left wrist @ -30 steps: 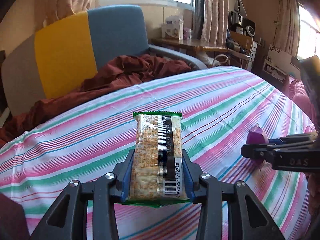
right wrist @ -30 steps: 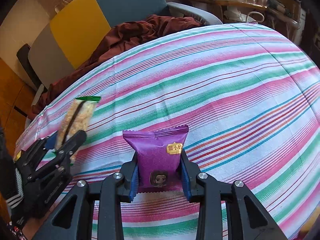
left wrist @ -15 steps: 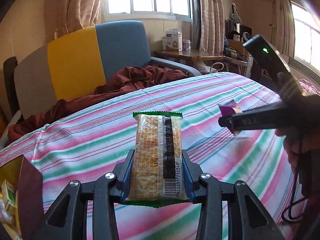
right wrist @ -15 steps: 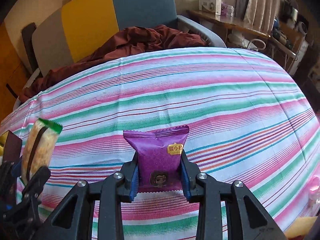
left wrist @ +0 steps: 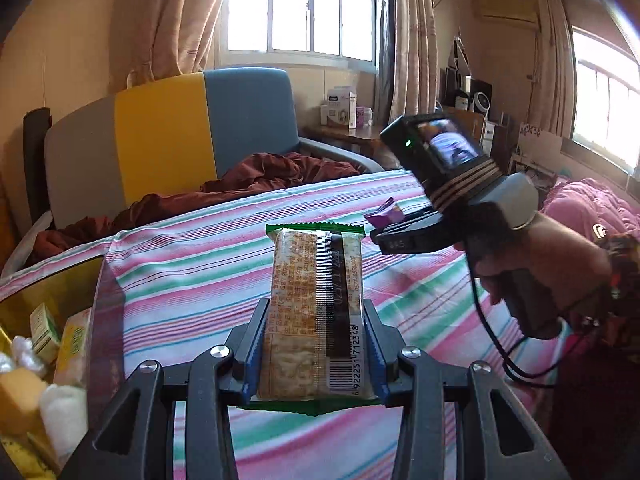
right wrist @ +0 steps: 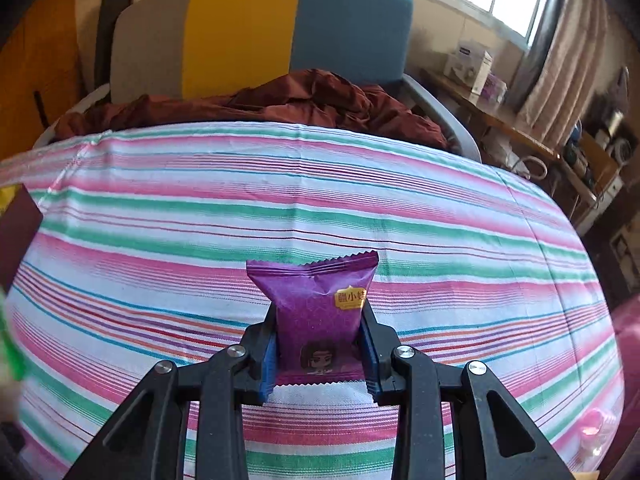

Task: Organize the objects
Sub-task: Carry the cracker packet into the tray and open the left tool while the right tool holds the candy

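My left gripper [left wrist: 316, 344] is shut on a cracker packet [left wrist: 316, 300] with green ends and a barcode, held upright above the striped cloth [left wrist: 192, 272]. My right gripper [right wrist: 318, 350] is shut on a small purple snack pouch [right wrist: 316, 308] above the same cloth. In the left wrist view the right gripper [left wrist: 384, 224] sits to the right, a hand on its grip, with the purple pouch's tip [left wrist: 384, 212] showing. A gold box [left wrist: 52, 292] holding several snacks is at the lower left.
A yellow, blue and grey armchair [left wrist: 168, 144] with a dark red blanket [left wrist: 256, 180] stands behind the table. A desk with boxes [left wrist: 344, 112] is at the back. The box's dark flap [right wrist: 16, 236] shows at the left edge of the right wrist view.
Both grippers have lifted and swung left with their packets still held. The gold box has come into the left wrist view, and the right gripper now sits close to the left one.
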